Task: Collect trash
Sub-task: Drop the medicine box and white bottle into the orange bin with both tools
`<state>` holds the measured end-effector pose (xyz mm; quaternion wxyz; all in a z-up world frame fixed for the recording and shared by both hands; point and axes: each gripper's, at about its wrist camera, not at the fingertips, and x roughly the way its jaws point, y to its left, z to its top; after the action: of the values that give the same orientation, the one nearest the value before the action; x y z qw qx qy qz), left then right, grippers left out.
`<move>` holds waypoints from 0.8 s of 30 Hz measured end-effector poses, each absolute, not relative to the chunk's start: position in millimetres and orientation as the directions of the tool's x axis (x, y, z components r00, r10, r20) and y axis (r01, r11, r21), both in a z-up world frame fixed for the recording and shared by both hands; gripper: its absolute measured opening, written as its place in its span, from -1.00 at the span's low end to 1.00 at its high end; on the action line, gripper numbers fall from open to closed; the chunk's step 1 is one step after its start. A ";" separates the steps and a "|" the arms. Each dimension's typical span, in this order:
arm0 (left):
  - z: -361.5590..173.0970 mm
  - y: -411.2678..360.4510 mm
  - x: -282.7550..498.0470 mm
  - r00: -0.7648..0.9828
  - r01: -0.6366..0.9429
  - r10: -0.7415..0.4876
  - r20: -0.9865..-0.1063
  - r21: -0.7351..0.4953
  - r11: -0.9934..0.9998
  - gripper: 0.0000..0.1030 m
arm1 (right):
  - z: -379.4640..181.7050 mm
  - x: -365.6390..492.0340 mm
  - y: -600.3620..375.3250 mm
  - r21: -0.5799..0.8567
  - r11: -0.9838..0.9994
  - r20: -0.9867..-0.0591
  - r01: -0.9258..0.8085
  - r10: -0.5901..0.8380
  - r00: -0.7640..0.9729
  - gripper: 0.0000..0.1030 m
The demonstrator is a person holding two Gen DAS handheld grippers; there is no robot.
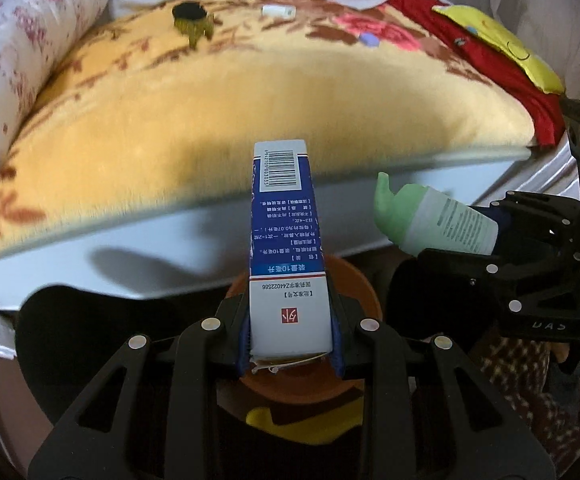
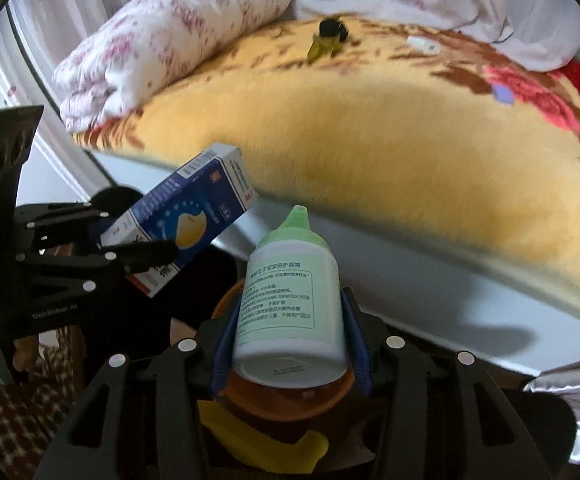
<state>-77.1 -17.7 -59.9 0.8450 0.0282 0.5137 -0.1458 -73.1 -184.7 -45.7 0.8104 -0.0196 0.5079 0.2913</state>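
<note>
Gripping: left claw (image 1: 292, 336) clamps box (image 1: 286, 248) | right claw (image 2: 290, 344) clamps bottle (image 2: 290, 300) | orange bin (image 1: 354, 284) mostly hidden

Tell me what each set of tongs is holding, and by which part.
Left tongs clamp the blue-and-white box by its near end; right tongs clamp the green-capped bottle by its base.

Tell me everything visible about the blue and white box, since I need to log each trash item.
The blue and white box is a slim cardboard carton with a barcode on its far end, Chinese print, and a yellow shape on its blue broad face. Its near flap looks torn open. The left gripper pinches its lower end between blue-padded jaws, holding it above an orange bin, beside the bed edge.
</note>
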 end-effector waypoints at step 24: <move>-17.0 18.8 -35.6 0.554 0.133 -0.159 -0.817 -0.102 0.986 0.39 | -12.2 -48.3 -203.5 0.240 0.854 -0.777 -0.462 0.454 0.436 0.41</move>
<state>-35.6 18.8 -17.0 0.8813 -0.0141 0.4650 -0.0828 -48.3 -203.5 -12.2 0.8473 -0.0044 0.4572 0.2702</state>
